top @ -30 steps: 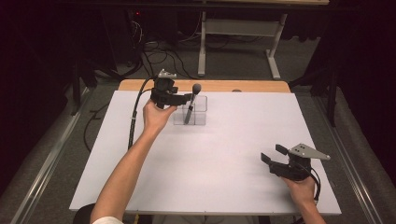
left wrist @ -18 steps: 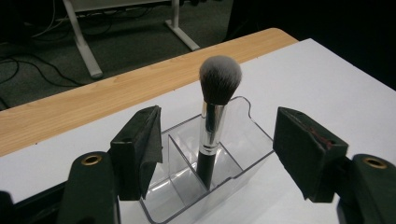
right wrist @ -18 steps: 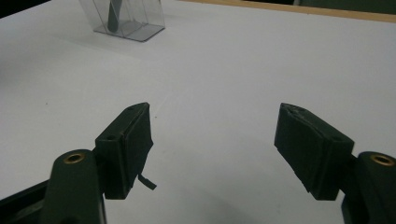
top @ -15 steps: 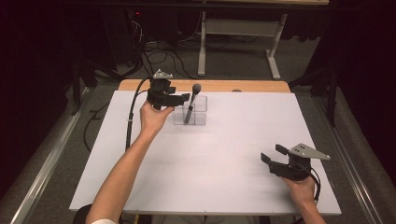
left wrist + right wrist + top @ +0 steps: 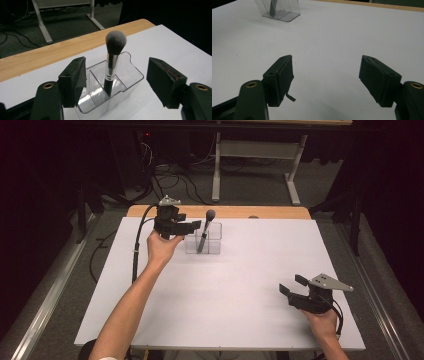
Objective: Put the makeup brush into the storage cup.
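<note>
High view first, nearest the person: the right gripper (image 5: 296, 289) is resting low over the white worktop (image 5: 240, 320) at its near right corner, its fingers (image 5: 279, 80) spread wide with nothing between them. Farther up, well apart from it, the left gripper (image 5: 190, 226) is hovering just beside a clear organizer (image 5: 214, 246) near the worktop's far edge. Left gripper view is showing its fingers (image 5: 73, 80) spread apart too, standing either side of the organizer (image 5: 125, 77) without pinching it. A makeup brush (image 5: 113, 62) is standing in the organizer's back compartment, bristles up, leaning slightly. Beyond it, the wooden edge (image 5: 62, 50) is running along the far side.
</note>
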